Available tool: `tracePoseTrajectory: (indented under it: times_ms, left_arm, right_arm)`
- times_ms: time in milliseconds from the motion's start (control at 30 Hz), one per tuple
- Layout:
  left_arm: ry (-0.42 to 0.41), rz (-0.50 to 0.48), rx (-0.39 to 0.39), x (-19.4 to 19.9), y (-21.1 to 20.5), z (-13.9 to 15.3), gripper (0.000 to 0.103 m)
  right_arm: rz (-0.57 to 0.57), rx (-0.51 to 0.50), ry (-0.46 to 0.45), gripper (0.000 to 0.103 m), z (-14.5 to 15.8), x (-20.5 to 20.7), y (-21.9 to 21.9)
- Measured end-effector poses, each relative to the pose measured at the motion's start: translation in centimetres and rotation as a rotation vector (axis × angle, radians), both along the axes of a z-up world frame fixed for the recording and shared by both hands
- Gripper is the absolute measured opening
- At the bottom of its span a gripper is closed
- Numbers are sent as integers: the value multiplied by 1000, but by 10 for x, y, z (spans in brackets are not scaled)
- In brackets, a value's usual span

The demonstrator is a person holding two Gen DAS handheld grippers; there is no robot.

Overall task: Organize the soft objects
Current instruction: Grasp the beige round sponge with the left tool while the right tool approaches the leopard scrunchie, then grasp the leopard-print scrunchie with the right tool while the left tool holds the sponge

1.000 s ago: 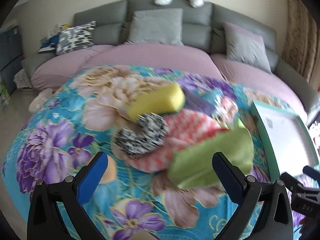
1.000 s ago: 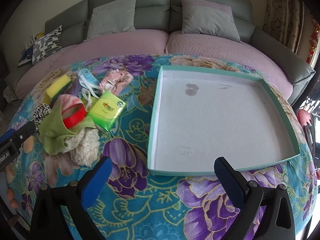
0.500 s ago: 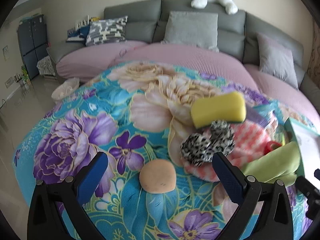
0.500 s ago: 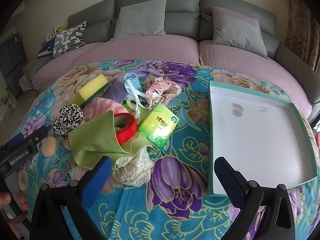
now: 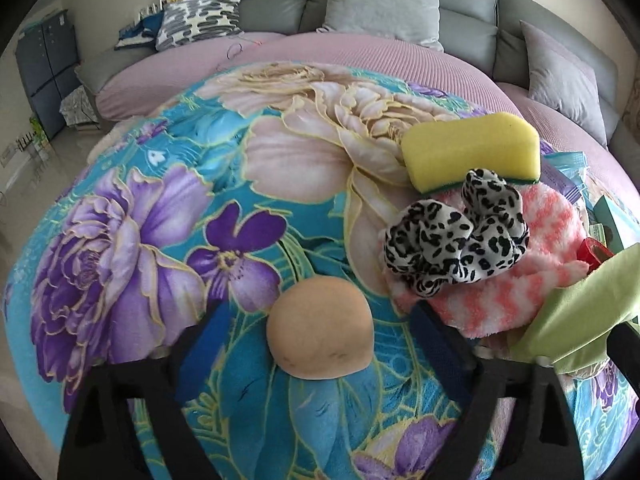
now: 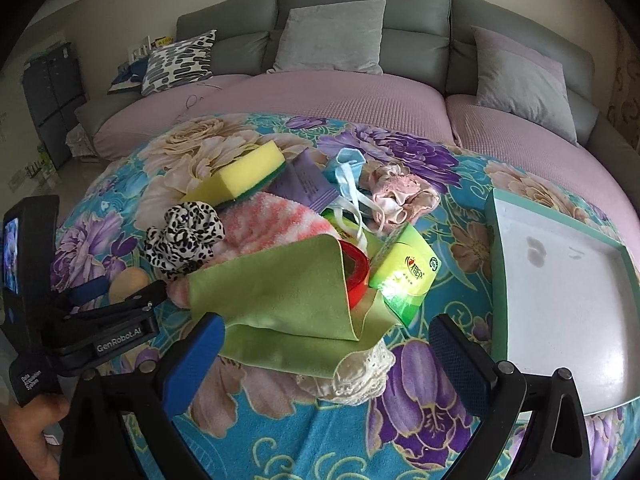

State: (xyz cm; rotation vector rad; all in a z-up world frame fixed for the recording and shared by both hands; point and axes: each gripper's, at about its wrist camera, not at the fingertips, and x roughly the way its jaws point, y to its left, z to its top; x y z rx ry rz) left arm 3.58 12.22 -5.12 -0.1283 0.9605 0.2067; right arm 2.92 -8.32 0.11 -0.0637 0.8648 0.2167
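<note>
Closer now, the left gripper (image 5: 320,332) has come down with its claw wide around the round peach sponge puff (image 5: 320,326) on the flowery blue blanket (image 5: 160,200). Beside it, the right gripper (image 6: 324,344) hovers wide over the folded green cloth (image 6: 280,296). Far right lies the shallow teal-rimmed tray (image 6: 498,280).

1. The left gripper (image 5: 320,344) stands spread around the round peach puff (image 5: 320,326), with bare floral blanket (image 5: 132,240) showing on both sides of the puff.
2. To its right the way is crowded: the leopard scrunchie (image 5: 456,240) sits on the pink striped cloth (image 5: 532,276), with the yellow sponge (image 5: 472,152) just behind.
3. Between the right gripper's (image 6: 326,344) spread fingers lies the green cloth (image 6: 280,300), draped over a red tape roll (image 6: 354,276), touching the green tissue pack (image 6: 404,276).
4. The teal tray (image 6: 498,280) on the right shows a bare white floor, with an open strip of blanket between it and the pile.
</note>
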Motion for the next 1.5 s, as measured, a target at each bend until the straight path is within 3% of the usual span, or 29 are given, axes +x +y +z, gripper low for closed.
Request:
tracePoseTrajectory:
  times_ms: [267, 467, 733, 900, 1267, 1400, 1500]
  left_arm:
    - [0, -19, 16, 2, -5, 0, 71]
    - [-10, -43, -4, 2, -6, 2, 51]
    - [-19, -59, -22, 0, -6, 2, 50]
    - [-47, -47, -72, -3, 1, 6, 50]
    - [-123, 60, -92, -16, 31, 21, 50]
    - [-123, 90, -109, -19, 43, 20, 50]
    - [-119, 110, -125, -22, 51, 18, 50]
  right_arm:
    - [20, 0, -21, 103, 4, 1, 8]
    - [40, -7, -30, 103, 5, 0, 16]
    - [45, -14, -38, 103, 5, 0, 22]
    - [54, 2, -64, 103, 12, 2, 28]
    - [155, -76, -122, 103, 17, 9, 77]
    - [170, -125, -171, 103, 21, 8, 90]
    - [171, -108, -229, 103, 31, 7, 94]
